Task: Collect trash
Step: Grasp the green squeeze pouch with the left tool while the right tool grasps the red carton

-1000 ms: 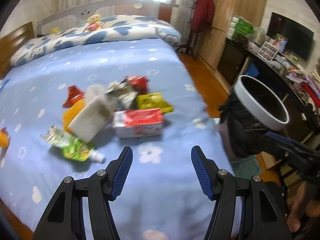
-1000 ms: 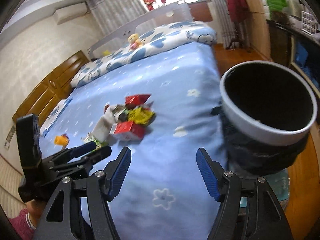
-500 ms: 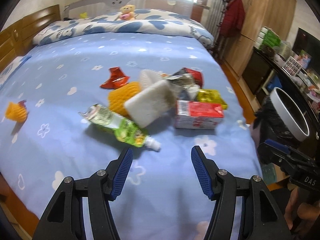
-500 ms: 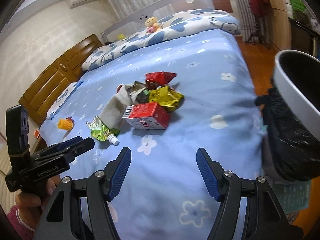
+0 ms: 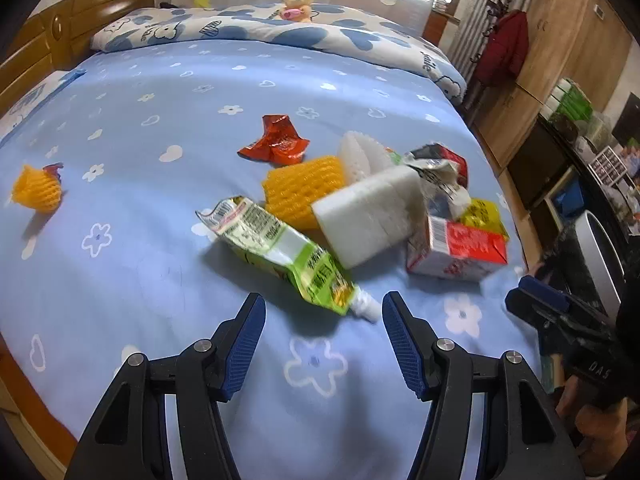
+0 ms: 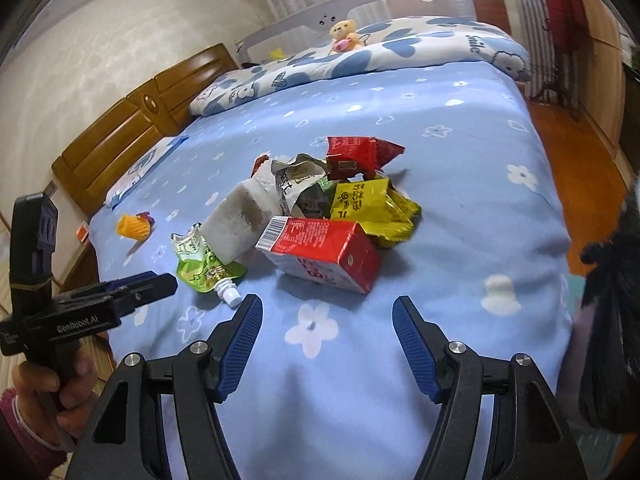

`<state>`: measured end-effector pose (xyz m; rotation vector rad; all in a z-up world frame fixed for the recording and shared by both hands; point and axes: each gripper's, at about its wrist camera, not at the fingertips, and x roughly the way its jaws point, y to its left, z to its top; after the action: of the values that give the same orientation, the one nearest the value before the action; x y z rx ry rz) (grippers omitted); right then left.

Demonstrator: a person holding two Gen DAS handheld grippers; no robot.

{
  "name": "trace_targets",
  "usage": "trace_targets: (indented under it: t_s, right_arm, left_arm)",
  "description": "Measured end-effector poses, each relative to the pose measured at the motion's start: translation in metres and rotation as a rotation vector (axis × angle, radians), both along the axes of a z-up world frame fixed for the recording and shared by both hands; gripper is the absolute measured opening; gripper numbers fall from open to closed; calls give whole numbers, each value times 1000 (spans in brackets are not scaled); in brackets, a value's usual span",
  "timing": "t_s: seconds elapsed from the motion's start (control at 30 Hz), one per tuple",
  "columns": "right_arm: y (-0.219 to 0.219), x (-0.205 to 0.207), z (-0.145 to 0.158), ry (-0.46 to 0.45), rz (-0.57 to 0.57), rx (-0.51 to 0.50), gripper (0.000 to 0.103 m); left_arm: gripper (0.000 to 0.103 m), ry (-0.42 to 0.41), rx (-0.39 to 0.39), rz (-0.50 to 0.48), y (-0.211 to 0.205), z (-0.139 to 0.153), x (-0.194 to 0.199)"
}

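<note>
While both spread, empty, left tool [image 5: 323, 338], right tool [image 6: 327, 340], green pouch [image 5: 280, 246] ahead, bare bedsheet [image 5: 120, 264] around.

- Bedsheet [image 5: 160, 264]: matt blue printed cloth.
- Pouch [image 5: 280, 252]: glossy green plastic film.
- Carton [image 6: 320, 252]: coated paperboard, slight sheen.
- Sponge block [image 5: 368, 216]: white, matt, rough foam.
- Fruit net [image 5: 304, 188]: orange foam mesh.
- Headboard [image 6: 132, 136]: varnished wood.

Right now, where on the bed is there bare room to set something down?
Bare sheet runs between the orange foam net and the green spout pouch, and from the red wrapper up to the pillows. Crowded: the pile around the white foam block and red carton.
</note>
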<state>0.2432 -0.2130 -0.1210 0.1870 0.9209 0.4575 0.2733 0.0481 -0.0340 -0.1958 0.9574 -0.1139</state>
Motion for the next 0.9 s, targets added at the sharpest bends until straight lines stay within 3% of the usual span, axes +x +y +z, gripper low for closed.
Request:
trace_targets:
  t_s: [0.43, 0.5, 0.53, 0.57, 0.6, 0.63, 0.67, 0.8, 0.87, 0.9]
  right_arm:
    - [28, 49, -24, 27, 95, -59, 69]
    - [31, 52, -26, 26, 103, -62, 69]
    - [33, 53, -27, 26, 105, -68, 69]
    - [35, 54, -28, 28, 106, -77, 67]
    - [35, 53, -27, 23, 105, -82, 63]
    - [36, 51, -27, 21, 105, -85, 47]
    - [36, 50, -27, 27, 111, -83, 41]
    - [35, 39, -24, 27, 119, -67, 37]
    - [31, 29, -19, 26, 114, -45, 25]
    - [29, 25, -17, 27, 106, -42, 25]
  left_arm:
    - [60, 113, -111, 51, 11, -43, 62]
    - [58, 121, -105, 51, 8, -48, 66]
    - [51, 123, -107, 50, 7, -51, 68]
    - [44, 125, -115, 47, 7, -53, 69]
    - [30, 134, -123, 40, 6, -56, 70]
    - [30, 135, -128, 39, 6, -58, 70]
    - [30, 130, -130, 40, 6, -59, 70]
    - [28, 106, -117, 34, 7, -56, 62]
    - [28, 95, -107, 18, 7, -51, 55]
    - [27, 90, -103, 4, 6, -50, 51]
